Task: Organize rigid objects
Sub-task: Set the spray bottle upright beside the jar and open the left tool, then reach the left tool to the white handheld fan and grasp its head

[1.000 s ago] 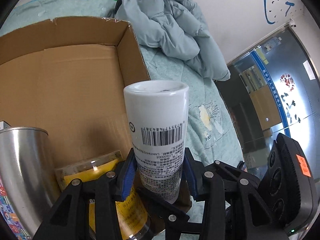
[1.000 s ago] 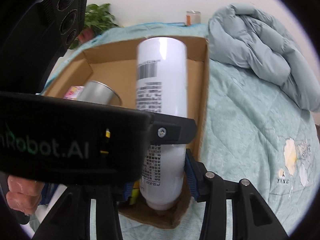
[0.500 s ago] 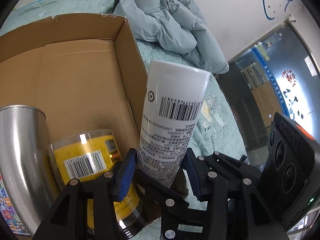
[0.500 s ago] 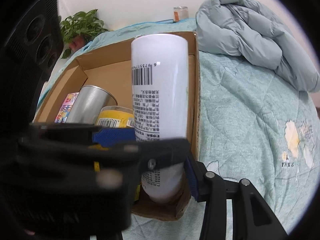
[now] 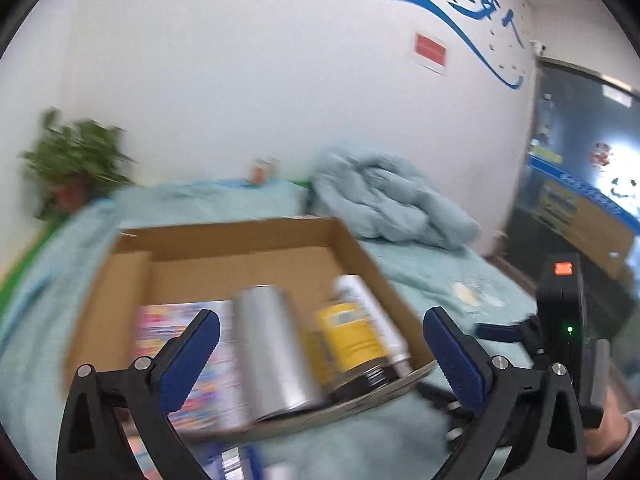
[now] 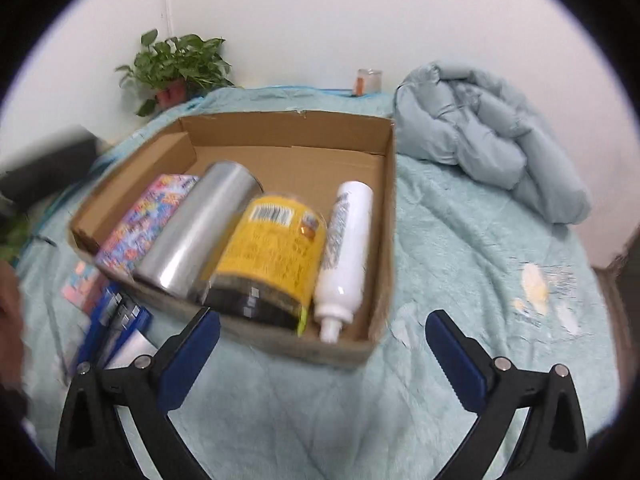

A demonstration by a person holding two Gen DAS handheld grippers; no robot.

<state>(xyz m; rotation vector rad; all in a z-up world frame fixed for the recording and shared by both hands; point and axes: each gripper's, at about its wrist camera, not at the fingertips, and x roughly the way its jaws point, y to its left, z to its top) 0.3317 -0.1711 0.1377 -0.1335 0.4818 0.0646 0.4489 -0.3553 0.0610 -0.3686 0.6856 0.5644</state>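
Both claws, left gripper (image 5: 320, 350) and right gripper (image 6: 322, 352), just sprang apart, empty; white bottle (image 6: 344, 248) lies inside cardboard box (image 6: 384, 216) against its right wall. Back off clear of the box rim.

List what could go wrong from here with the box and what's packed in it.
1. The white bottle, yellow jar and steel tumbler lie on their sides in the cardboard box; on the soft bedspread a nudge could roll them together.
2. Flat items still lie outside, near the box's front wall; reaching for them could bump it.
3. Both views are blurred, so aiming either open hand-held gripper could be off.
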